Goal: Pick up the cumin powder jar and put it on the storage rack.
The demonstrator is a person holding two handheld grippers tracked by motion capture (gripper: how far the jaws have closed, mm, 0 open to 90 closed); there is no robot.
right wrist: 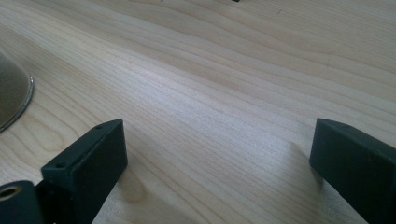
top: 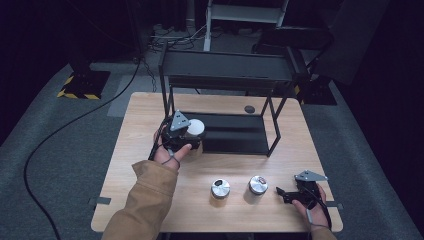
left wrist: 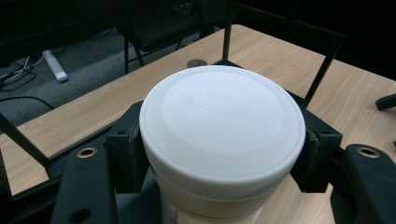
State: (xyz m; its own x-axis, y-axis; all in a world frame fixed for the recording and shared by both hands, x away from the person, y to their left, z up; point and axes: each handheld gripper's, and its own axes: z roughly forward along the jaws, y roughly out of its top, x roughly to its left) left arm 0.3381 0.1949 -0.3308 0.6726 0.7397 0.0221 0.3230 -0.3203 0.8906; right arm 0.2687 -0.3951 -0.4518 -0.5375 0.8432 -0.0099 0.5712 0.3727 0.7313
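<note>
A jar with a white lid [top: 196,127] [left wrist: 222,123] sits between the jaws of my left gripper [top: 187,134] [left wrist: 219,154], which is shut on it just under the lid. The jar is held at the front left corner of the black rack's lower shelf [top: 235,134]. My right gripper [top: 281,193] [right wrist: 219,154] rests low over the table near its front right corner. Its jaws stand wide apart with only bare wood between them.
Two jars with metal lids [top: 220,188] [top: 258,184] stand near the front edge of the wooden table [top: 150,110]. The black two-level rack [top: 227,70] fills the back half. A small dark disc [top: 249,108] lies behind the lower shelf.
</note>
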